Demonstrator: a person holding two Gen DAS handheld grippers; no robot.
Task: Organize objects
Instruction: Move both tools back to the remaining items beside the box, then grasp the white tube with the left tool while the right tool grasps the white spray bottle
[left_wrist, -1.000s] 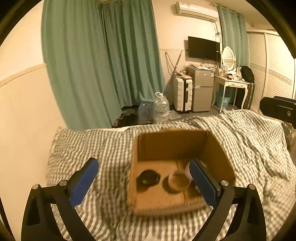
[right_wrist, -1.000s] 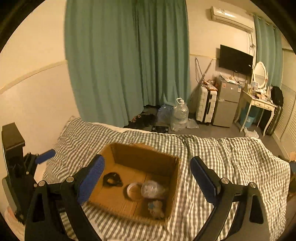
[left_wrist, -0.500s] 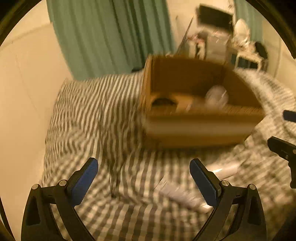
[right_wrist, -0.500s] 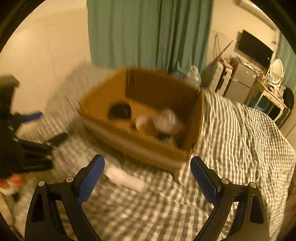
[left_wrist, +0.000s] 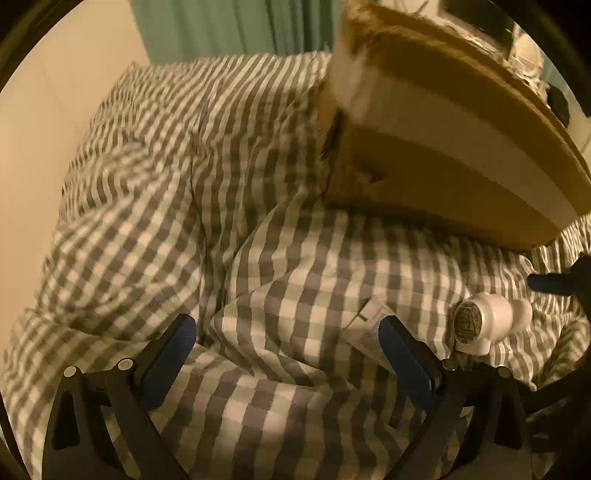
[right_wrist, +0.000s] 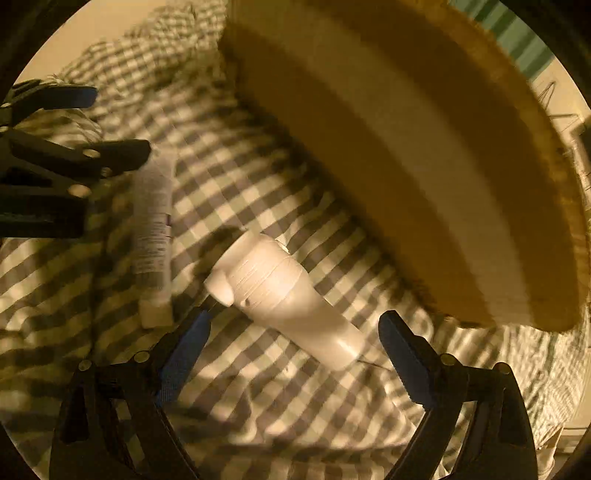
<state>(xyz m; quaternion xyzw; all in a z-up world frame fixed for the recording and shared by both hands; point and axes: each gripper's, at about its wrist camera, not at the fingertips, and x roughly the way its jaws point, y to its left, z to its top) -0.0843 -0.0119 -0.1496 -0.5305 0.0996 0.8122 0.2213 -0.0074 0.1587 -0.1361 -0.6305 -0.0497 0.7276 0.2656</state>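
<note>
A white bottle (right_wrist: 284, 295) lies on its side on the checked bedspread, between the open blue-padded fingers of my right gripper (right_wrist: 295, 332). A white tube (right_wrist: 153, 229) lies just left of it. In the left wrist view the tube (left_wrist: 364, 326) lies at the right finger of my open, empty left gripper (left_wrist: 288, 339), and the bottle (left_wrist: 484, 325) lies further right. The cardboard box (left_wrist: 443, 140) stands just beyond both; its inside is hidden. The left gripper (right_wrist: 74, 129) also shows at the left edge of the right wrist view.
The grey-and-white checked bedspread (left_wrist: 147, 221) is rumpled into folds. A cream wall (left_wrist: 37, 110) runs along the left of the bed. Green curtains (left_wrist: 229, 26) hang behind. The right gripper's fingertip (left_wrist: 550, 282) shows at the right edge.
Both grippers have dropped from above the box down to the bedspread in front of it. The bottle and tube now lie close at the fingers. Both stay open.
</note>
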